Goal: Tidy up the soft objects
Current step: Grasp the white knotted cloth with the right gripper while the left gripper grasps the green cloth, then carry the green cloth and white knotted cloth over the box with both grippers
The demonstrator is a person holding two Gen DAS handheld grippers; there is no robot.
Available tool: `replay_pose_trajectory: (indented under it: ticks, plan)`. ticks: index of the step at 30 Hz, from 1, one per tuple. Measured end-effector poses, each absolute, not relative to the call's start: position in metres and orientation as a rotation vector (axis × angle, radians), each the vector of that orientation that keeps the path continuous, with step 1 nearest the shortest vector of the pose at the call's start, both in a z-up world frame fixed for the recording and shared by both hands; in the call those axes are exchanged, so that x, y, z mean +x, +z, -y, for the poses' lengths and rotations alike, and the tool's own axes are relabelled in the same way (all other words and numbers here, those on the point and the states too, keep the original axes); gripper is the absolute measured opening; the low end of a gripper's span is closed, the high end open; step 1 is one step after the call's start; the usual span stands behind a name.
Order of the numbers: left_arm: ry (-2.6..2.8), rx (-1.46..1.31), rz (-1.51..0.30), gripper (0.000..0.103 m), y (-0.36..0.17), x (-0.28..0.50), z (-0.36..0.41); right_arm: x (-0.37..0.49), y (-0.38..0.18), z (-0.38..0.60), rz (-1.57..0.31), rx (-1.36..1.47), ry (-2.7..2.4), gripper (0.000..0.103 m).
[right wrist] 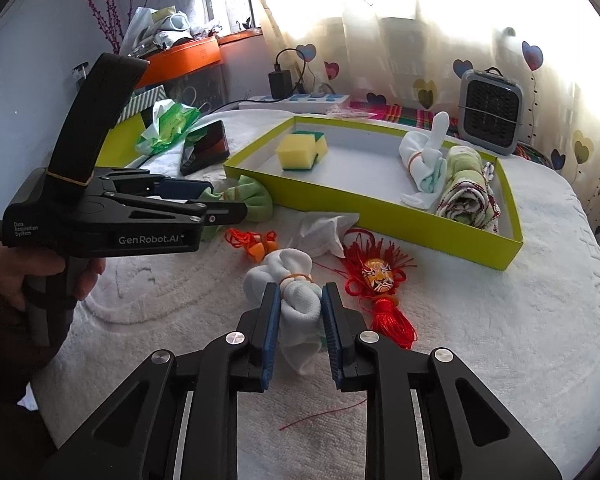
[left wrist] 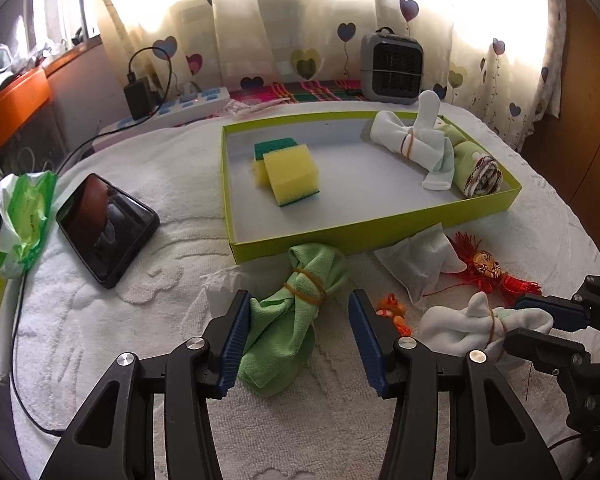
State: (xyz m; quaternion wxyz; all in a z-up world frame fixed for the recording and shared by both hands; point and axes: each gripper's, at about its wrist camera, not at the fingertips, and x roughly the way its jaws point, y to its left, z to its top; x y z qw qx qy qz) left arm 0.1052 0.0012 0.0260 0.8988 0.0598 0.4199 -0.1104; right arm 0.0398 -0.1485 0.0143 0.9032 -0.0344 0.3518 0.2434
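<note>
Soft things in green, white, yellow and red on a white towel (right wrist: 480, 340).

A lime-green tray (left wrist: 400, 236) with a pale grey floor holds yellow sponges (left wrist: 290, 176) backed in dark green. A light green cloth (left wrist: 296, 312) has a tan band. Both grippers are black with blue pads (right wrist: 270, 332). Cream curtains (left wrist: 320, 20) carry purple hearts.

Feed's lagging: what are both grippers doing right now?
Left gripper: open, jaws straddling the green cloth bundle, not clamped.
Right gripper: shut on the white sock bundle.
</note>
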Motion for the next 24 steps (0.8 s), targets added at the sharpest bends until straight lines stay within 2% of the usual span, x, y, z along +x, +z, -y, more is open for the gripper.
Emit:
replay_pose_trajectory:
  ticks: [1, 16, 24]
  plan:
    - [-0.226, 0.121, -0.872, 0.040, 0.0253, 0.1057, -0.0019, 0.0396, 0.0145, 0.1485, -0.726, -0.068, 0.506, 0.022]
    - [-0.218, 0.075, -0.891, 0.021, 0.0191, 0.1041, -0.0075, 0.0375, 0.0149, 0.1499, -0.725, -0.036, 0.514, 0.022]
    - [-0.228, 0.033, -0.879, 0.019, 0.0226, 0.0979, -0.0114, 0.0352, 0.0150, 0.1499, -0.722, -0.027, 0.521, 0.022]
